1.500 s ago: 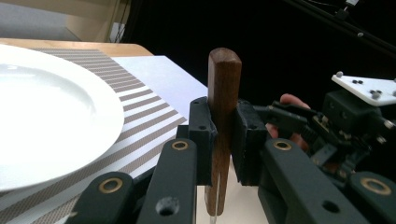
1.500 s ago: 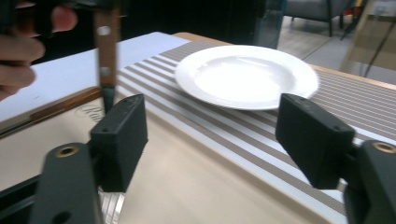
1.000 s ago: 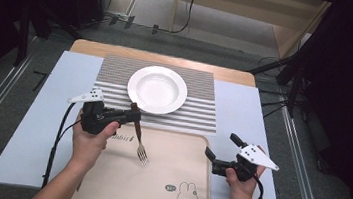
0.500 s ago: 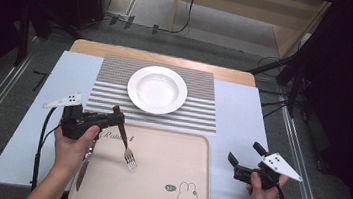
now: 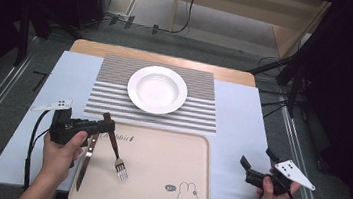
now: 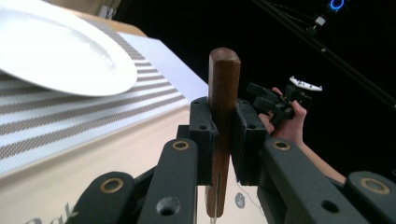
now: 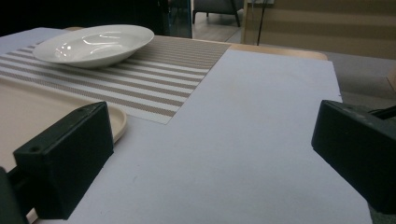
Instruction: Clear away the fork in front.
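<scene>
The left gripper clamps the wooden handle of a fork, whose tines hang over the left part of the tray. A knife lies beside it on the tray's left edge. The right gripper stands wide apart and empty over the table. Beyond the tray, a plate sits on the striped mat.

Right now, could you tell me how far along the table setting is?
Done: the plate sits on the striped placemat. In hand: the left gripper is shut on the fork by its wooden handle, above the tray. Left: the knife lies on the tray; the right gripper is open, holding nothing.
</scene>
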Demonstrator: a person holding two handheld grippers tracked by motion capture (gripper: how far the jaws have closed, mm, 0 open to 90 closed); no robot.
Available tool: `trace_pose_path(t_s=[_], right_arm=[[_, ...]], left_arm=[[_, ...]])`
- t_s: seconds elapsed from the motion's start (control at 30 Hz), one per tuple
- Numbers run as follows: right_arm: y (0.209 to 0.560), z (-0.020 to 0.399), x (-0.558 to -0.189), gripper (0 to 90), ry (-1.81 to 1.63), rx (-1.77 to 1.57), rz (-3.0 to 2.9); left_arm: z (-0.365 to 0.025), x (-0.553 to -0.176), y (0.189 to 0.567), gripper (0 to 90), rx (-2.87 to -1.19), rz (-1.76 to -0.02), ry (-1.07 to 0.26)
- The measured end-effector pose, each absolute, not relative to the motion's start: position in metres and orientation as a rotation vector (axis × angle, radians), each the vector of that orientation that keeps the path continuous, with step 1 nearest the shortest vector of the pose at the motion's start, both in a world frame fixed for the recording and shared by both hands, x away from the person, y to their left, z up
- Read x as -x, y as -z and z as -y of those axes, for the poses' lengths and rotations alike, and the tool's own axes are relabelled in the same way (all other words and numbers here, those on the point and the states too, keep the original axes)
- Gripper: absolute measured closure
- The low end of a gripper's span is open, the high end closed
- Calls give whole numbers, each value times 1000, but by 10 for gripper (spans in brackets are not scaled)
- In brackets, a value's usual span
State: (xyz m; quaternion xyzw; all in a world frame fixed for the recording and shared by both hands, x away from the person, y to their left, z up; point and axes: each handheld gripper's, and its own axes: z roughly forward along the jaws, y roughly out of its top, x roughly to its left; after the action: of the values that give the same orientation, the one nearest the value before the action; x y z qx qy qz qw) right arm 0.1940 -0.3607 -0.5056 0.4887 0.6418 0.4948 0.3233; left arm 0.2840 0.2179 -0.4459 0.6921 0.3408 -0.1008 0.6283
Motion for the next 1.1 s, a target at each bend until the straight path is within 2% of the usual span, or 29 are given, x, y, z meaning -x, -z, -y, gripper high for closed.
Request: trace_pose_path(t_s=[0.4, 0.67, 1.1], right_arm=[[511, 364, -191, 0, -1311, -1276, -1663], [511, 367, -191, 0, -1323, -1270, -1651], [513, 370, -193, 0, -1347, -1275, -1648]], left_arm=[[-223, -295, 465, 789, -1616, -818, 345], [-230, -304, 474, 785, -1613, -862, 350], [-222, -307, 486, 682, -1767, -941, 157]])
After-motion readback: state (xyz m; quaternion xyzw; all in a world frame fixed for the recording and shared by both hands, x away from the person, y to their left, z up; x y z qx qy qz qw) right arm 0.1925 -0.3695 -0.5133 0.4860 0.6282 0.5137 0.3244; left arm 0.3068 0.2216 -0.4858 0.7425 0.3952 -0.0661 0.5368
